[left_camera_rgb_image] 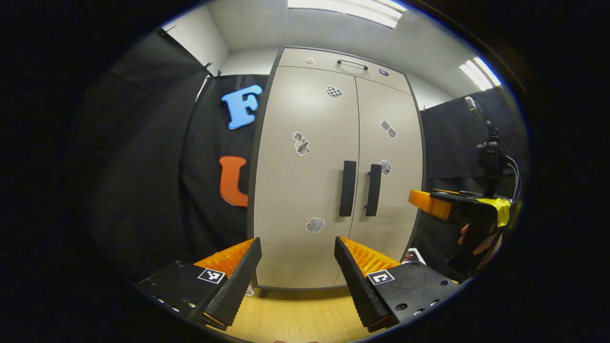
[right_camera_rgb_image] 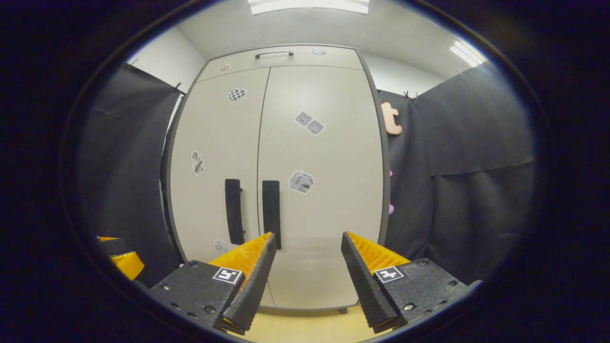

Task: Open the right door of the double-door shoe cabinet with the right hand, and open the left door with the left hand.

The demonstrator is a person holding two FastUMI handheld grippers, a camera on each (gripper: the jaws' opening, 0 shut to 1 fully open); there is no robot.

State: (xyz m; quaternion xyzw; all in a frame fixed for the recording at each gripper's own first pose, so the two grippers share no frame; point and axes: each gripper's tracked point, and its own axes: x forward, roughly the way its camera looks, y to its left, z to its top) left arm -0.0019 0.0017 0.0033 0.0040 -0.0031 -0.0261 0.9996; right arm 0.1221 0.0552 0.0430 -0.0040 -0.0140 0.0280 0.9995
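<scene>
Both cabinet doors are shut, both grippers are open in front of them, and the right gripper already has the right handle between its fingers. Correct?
Not quite. In the right gripper view, the right gripper is open short of the right handle, gripping nothing. Both doors are shut and the left gripper is open too.

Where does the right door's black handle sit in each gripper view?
Left gripper view: right door handle, right of centre, beside the left door handle.
Right gripper view: just left of centre, its lower end behind a finger.
Shared landmark: checkered sticker high on the left door.
</scene>
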